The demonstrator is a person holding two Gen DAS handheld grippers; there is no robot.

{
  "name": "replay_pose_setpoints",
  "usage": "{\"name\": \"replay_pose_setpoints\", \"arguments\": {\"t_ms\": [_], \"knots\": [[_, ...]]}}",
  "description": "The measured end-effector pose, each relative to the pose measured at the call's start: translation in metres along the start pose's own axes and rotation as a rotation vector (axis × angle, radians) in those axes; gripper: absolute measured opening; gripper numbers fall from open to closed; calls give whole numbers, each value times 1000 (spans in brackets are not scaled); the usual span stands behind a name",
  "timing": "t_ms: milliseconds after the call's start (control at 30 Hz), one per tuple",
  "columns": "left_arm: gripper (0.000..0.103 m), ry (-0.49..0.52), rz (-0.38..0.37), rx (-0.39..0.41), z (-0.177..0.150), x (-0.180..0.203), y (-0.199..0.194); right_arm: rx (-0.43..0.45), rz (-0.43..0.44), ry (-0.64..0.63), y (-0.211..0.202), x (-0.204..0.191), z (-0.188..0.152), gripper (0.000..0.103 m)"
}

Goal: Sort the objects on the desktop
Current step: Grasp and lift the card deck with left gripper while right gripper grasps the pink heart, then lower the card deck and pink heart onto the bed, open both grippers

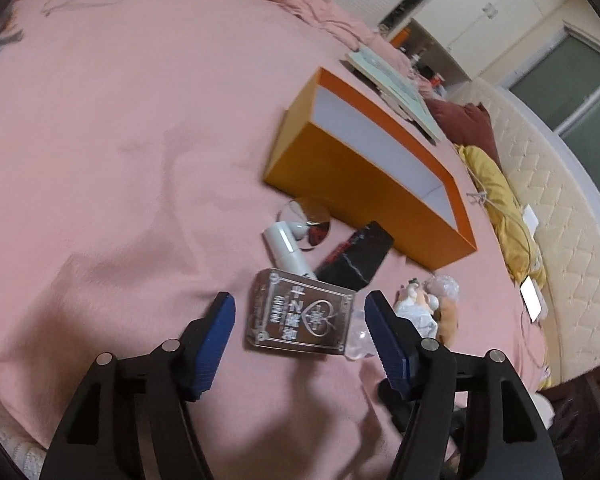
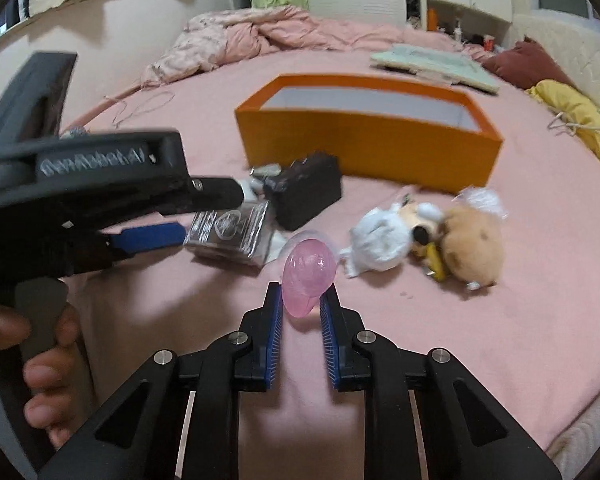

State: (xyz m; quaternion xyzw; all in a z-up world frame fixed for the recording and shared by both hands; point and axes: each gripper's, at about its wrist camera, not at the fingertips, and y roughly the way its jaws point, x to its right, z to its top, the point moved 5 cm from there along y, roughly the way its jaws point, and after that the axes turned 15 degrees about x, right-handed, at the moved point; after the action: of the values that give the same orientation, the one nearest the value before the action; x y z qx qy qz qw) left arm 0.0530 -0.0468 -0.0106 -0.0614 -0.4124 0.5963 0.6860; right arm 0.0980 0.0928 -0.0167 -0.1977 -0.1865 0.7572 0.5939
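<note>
1. Nearest the right wrist camera, the right gripper (image 2: pixel 300 300) had its blue pads drawn in close on a pink translucent egg-shaped capsule (image 2: pixel 309 276); the pads appeared to touch its narrow lower end, so I judged it grasped, though whether it was lifted clear of the pink bedspread (image 2: pixel 520 300) could not be told.
2. Left gripper (image 1: pixel 300 316) stood released, jaws wide, with the silver card box (image 1: pixel 300 314) lying between the fingertips and touched by neither pad.
3. As to progress: the orange box (image 2: pixel 370 148), toward twelve o'clock from the clutter, showed only bare pale inner walls in both views; its floor was largely hidden, so I could not say it held nothing.
4. Outside it, on the bedspread, lay the silver card box, a black box (image 2: pixel 306 194), a white tube (image 1: pixel 286 246), a round mirror (image 1: pixel 308 218) and a heap of plush toys (image 2: pixel 424 240); if the orange box was the destination, most of the sorting looked left to do.
5. View differences: the right wrist view alone showed the pink capsule clearly, the plush toys whole at two o'clock of the capsule, and a hand (image 2: pixel 40 360) on the left gripper's handle at nine o'clock; the left wrist view alone showed the white tube and mirror plainly, plus a lit phone (image 1: pixel 531 300) at three o'clock by the bed's edge.
</note>
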Motion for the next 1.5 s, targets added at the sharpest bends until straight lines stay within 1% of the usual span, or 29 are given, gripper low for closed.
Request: {"name": "replay_pose_setpoints", "arguments": {"t_ms": [167, 300, 367, 433, 467, 500, 567, 633, 733, 800, 867, 900, 1067, 1100, 1167, 1233, 1300, 1333, 1367, 1400, 1433, 1467, 1500], "knots": [[67, 110, 19, 46, 1, 15, -3, 44, -62, -14, -9, 10, 11, 20], [67, 211, 41, 52, -5, 27, 1, 31, -87, 13, -5, 18, 12, 20], [67, 266, 58, 35, -10, 31, 6, 28, -92, 18, -5, 20, 13, 20], [66, 313, 99, -8, -18, 32, 15, 30, -96, 21, -6, 21, 13, 20], [60, 334, 125, -40, -23, 30, 21, 30, -97, 22, -6, 22, 14, 20], [56, 346, 136, -46, -24, 30, 22, 29, -97, 24, -6, 22, 13, 20], [55, 348, 130, -24, -20, 32, 19, 22, -101, 40, -5, 26, 12, 20], [55, 325, 112, 5, -15, 33, 13, 13, -108, 61, -3, 30, 10, 20], [55, 280, 117, 29, -8, 28, 4, -1, -118, 93, -1, 37, 8, 20], [55, 240, 101, 15, -8, 26, -4, -10, -125, 114, 0, 42, 6, 20], [55, 229, 84, -21, -12, 26, -10, -19, -131, 134, 1, 46, 4, 20], [55, 245, 87, -44, -17, 26, -13, -24, -135, 145, 2, 48, 3, 20], [55, 369, 173, -108, -38, 27, -7, -46, -135, 185, 1, 53, -1, 20], [56, 407, 191, -113, -43, 29, -4, -50, -133, 192, 1, 53, -2, 20], [70, 476, 204, -115, -50, 35, 2, -59, -130, 206, 0, 54, -4, 20], [72, 516, 213, -99, -52, 39, 3, -68, -127, 220, -1, 54, -6, 21], [73, 489, 191, -86, -48, 40, -1, -77, -124, 233, -2, 55, -8, 25], [73, 458, 168, -77, -45, 40, -6, -81, -123, 240, -3, 55, -9, 31], [74, 420, 146, -51, -39, 39, -12, -86, -121, 247, -3, 56, -10, 37], [74, 378, 124, -16, -32, 38, -20, -82, -117, 258, -7, 56, -9, 38], [77, 342, 113, 20, -26, 36, -28, -70, -110, 270, -13, 56, -7, 44], [79, 311, 110, 56, -19, 34, -36, -50, -106, 284, -21, 57, -4, 52], [79, 279, 107, 92, -13, 31, -45, -20, -103, 304, -31, 59, -2, 56]]}}
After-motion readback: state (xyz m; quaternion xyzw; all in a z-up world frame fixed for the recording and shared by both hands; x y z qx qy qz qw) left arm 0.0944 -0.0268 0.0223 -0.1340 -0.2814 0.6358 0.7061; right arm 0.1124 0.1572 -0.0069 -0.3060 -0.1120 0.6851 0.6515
